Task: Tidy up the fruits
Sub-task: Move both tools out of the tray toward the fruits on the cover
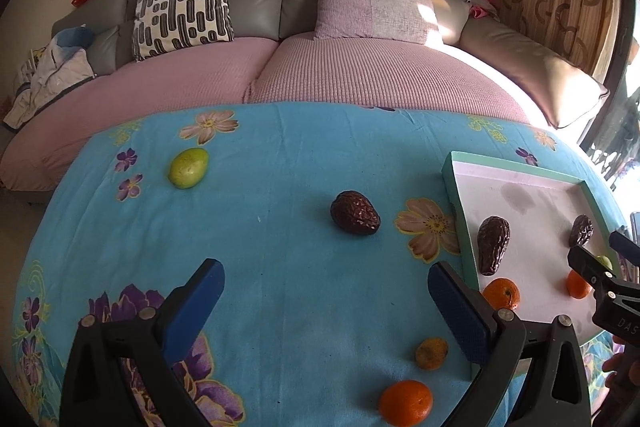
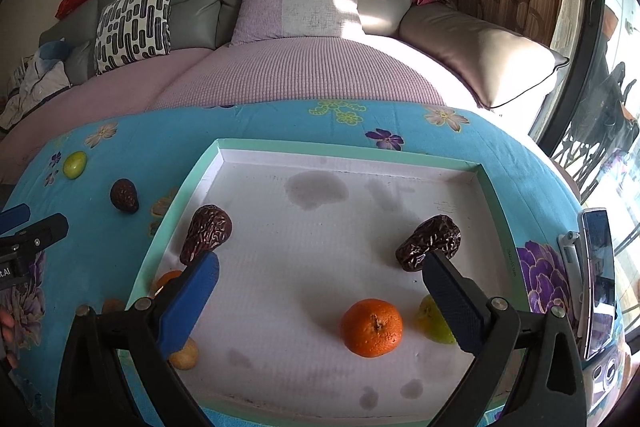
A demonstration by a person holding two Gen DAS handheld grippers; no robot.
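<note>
My left gripper (image 1: 324,279) hangs open and holds nothing above the blue flowered cloth (image 1: 280,267). On the cloth lie a green fruit (image 1: 189,169), a dark wrinkled fruit (image 1: 355,213), an orange (image 1: 406,401) and a small brownish fruit (image 1: 431,353). My right gripper (image 2: 320,263) is open and holds nothing over the green-rimmed white tray (image 2: 348,147). The tray holds two dark wrinkled fruits (image 2: 206,233) (image 2: 430,241), an orange (image 2: 371,327), a green fruit (image 2: 434,319), a small tan fruit (image 2: 185,355) and a second orange (image 2: 168,279), which is partly hidden behind a finger.
A phone (image 2: 598,275) lies on the cloth right of the tray. Behind the table stands a grey and pink sofa (image 1: 320,75) with cushions. The left gripper (image 2: 46,217) shows at the left edge of the right wrist view. A hand (image 1: 624,367) is at the right edge.
</note>
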